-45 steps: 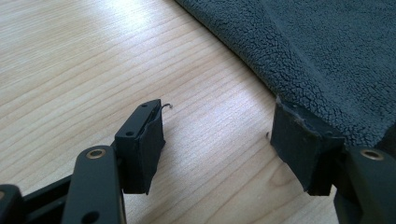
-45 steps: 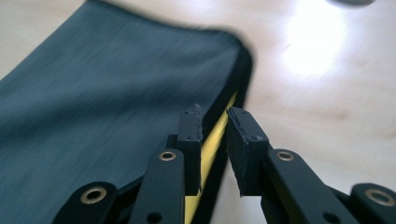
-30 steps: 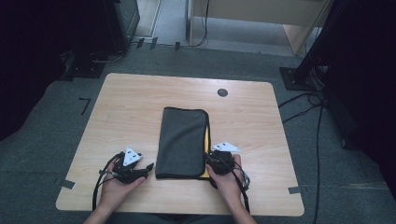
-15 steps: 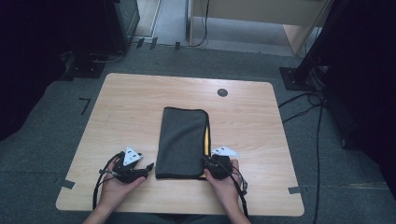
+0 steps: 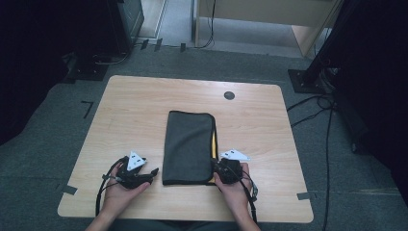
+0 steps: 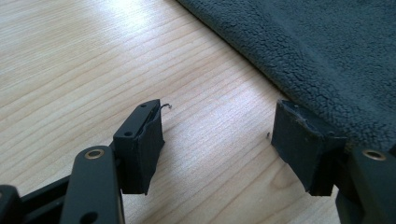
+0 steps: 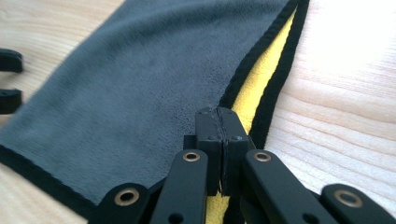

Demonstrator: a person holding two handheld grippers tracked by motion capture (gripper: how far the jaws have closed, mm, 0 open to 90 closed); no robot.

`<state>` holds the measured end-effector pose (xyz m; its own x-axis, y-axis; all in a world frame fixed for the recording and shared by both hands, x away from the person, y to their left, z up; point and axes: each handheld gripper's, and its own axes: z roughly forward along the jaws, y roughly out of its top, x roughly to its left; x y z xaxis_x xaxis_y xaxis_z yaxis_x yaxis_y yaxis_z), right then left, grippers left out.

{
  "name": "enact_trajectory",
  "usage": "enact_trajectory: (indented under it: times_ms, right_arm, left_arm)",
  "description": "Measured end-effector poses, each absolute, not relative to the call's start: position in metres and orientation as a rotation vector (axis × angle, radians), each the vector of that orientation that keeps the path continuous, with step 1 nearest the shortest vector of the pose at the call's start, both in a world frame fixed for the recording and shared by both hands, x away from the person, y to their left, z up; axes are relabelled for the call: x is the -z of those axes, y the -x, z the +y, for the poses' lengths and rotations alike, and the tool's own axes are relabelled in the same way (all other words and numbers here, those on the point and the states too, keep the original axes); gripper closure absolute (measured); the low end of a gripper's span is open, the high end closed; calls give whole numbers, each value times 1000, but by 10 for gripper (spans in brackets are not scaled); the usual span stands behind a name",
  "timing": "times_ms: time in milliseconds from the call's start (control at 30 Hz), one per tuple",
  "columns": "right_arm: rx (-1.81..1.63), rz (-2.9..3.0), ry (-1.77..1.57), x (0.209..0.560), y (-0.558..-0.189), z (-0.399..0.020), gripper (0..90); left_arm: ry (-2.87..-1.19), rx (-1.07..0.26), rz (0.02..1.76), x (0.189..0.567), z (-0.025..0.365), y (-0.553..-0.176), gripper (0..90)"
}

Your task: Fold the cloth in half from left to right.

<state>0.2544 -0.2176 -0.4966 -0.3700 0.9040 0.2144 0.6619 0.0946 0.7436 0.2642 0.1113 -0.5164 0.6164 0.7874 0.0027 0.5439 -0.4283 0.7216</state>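
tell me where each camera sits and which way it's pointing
High view: above the person's side, looking forward and down on the table; forearms, left gripper, right gripper.
Left gripper view: low over wood, along its open jaws beside the grey cloth.
Right gripper view: along its closed jaws, which have just been closing, at the cloth's yellow-lined edge.
Shared: the cloth lies in all three.

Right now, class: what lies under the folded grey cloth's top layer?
A yellow layer peeks out along the grey cloth's right edge, near the right gripper. How far it runs beneath is covered.
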Motion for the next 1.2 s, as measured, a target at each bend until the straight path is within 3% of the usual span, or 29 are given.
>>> enact_trajectory:
  times_ms: [400,567,700,1200]
  right_arm:
    - [-1148,2107,-1571,499,-255,-222,880]
    - [-1153,2099,-1578,500,-256,-224,798]
    - [-1169,2107,-1615,499,-254,-227,826]
    - [-1207,2133,-1739,514,-234,-228,752]
  left_arm:
    - [-2142,-447,1040,516,111,-264,339]
    - [-2142,-447,1040,516,111,-264,340]
    - [-2142,-447,1041,516,111,-264,340]
    - [-2144,-447,1040,516,111,-265,340]
